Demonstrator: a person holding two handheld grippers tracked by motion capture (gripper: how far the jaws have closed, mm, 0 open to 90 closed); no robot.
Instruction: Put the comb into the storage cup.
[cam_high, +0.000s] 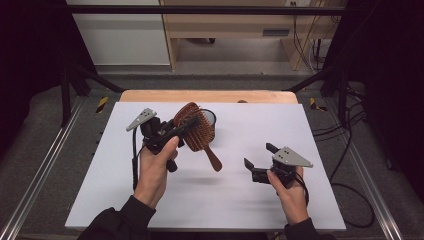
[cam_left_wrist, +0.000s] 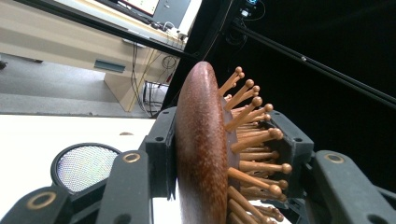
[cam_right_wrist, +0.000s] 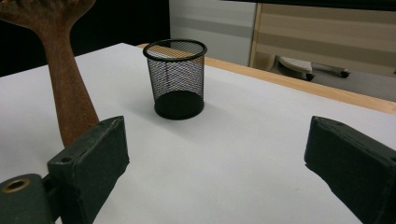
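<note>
Above the white worktop (cam_high: 210, 195), the left tool (cam_high: 182, 129) is clenched on the head of a wooden hairbrush (cam_high: 197, 131), holding it lifted with its handle pointing down toward the person, just in front of a black mesh pen cup (cam_right_wrist: 175, 79). The right tool (cam_high: 260, 161) hovers well apart, its jaws spread wide with nothing between them.

A: Lighting looks even from overhead; the white bench (cam_high: 210, 200) is bright with no glare, and both sides of the high view fall into near black.

B: Yeah, shadows under the hairbrush (cam_high: 199, 131) are soft. In the left gripper view its bristles are sharp, the background is slightly soft, and the mesh cup (cam_right_wrist: 175, 78) looks crisp.
</note>
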